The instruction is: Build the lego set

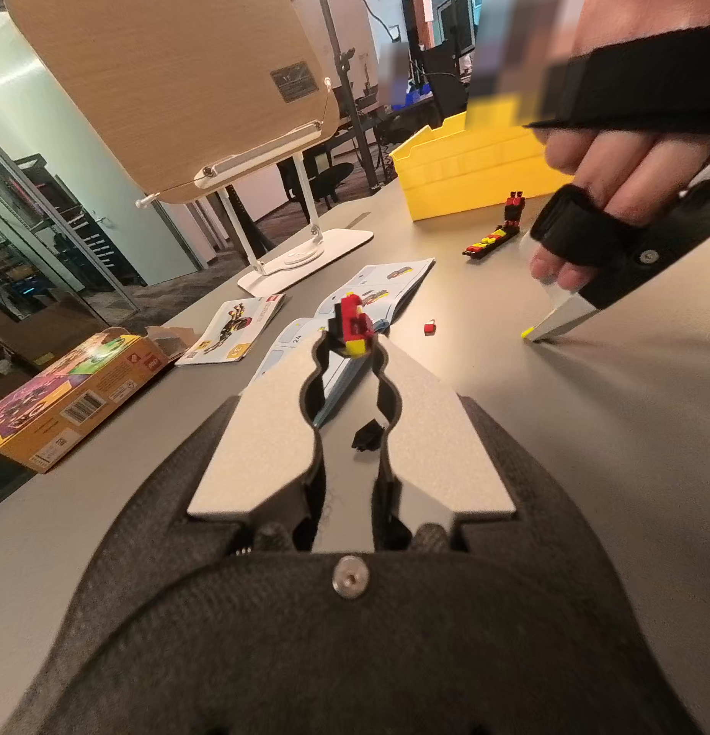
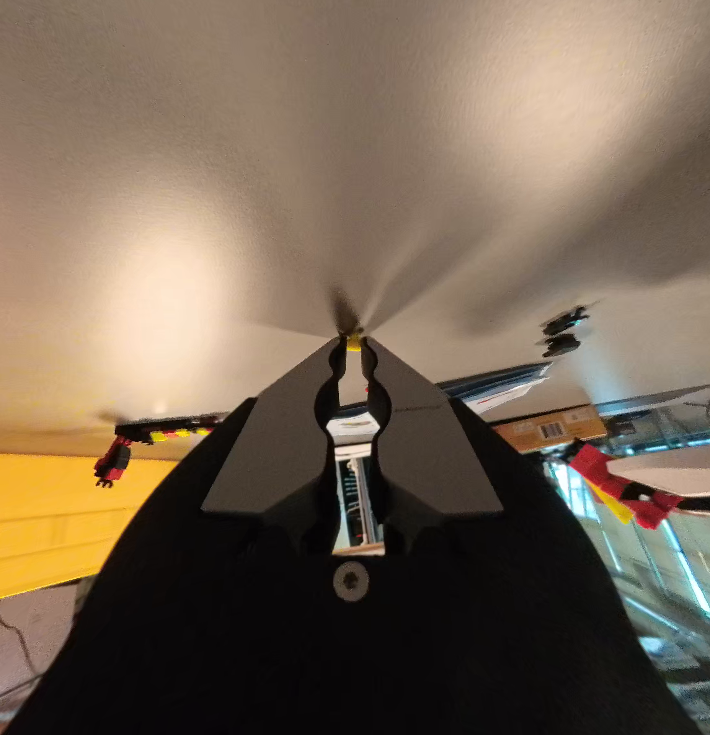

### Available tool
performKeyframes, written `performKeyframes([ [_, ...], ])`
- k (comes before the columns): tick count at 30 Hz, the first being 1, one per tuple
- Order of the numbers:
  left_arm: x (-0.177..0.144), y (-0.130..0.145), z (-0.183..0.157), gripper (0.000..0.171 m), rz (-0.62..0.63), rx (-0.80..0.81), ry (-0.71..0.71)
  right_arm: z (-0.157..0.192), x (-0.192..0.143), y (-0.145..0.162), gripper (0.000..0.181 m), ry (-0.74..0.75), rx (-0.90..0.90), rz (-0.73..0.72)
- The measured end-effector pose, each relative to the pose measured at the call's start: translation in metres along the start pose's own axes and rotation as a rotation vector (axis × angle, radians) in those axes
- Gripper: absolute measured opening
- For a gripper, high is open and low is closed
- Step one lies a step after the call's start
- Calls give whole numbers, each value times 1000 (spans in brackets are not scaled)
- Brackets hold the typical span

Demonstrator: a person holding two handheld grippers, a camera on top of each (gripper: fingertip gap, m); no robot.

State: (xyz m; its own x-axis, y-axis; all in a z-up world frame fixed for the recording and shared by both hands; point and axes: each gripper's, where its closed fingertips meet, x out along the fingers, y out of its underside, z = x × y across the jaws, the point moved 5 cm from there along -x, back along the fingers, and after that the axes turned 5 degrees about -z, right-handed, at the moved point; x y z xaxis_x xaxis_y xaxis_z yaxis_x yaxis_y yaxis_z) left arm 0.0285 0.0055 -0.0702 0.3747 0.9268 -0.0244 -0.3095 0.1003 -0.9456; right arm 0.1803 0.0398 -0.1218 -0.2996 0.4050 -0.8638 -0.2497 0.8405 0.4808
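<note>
Grey matte desk [image 1: 584, 417] carries an open instruction booklet [image 1: 389, 282] and a long black-red-yellow assembly [image 1: 492, 238], partly built. Left claw [image 1: 351, 338] grips a blocky red-and-yellow subassembly [image 1: 353, 322]; right claw [image 2: 353, 338] pinches a small yellow piece [image 2: 353, 343] at the desk (joining remains, I judge).

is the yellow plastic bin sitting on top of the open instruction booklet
No, the yellow plastic bin stands on the grey table, apart from the open instruction booklet.
</note>
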Motion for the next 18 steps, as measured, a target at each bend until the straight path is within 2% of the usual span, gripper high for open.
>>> performKeyframes([
  [3,0,0,-1,20,-3,-6,10,-7,-3,1,17,-12,76,-106],
  [4,0,-1,-1,20,-5,-10,13,-8,-7,1,24,-32,155,-198],
  [6,0,-1,-2,20,-9,-18,21,-10,-19,5,28,-78,371,-404],
  [9,0,-2,-2,20,-14,-31,28,-7,-32,23,24,-113,626,-641],
  [14,1,-1,-3,20,-14,-32,39,1,-21,37,17,-43,837,-794],
  [18,1,-2,-5,20,-13,-28,46,5,-9,39,11,-49,904,-876],
])
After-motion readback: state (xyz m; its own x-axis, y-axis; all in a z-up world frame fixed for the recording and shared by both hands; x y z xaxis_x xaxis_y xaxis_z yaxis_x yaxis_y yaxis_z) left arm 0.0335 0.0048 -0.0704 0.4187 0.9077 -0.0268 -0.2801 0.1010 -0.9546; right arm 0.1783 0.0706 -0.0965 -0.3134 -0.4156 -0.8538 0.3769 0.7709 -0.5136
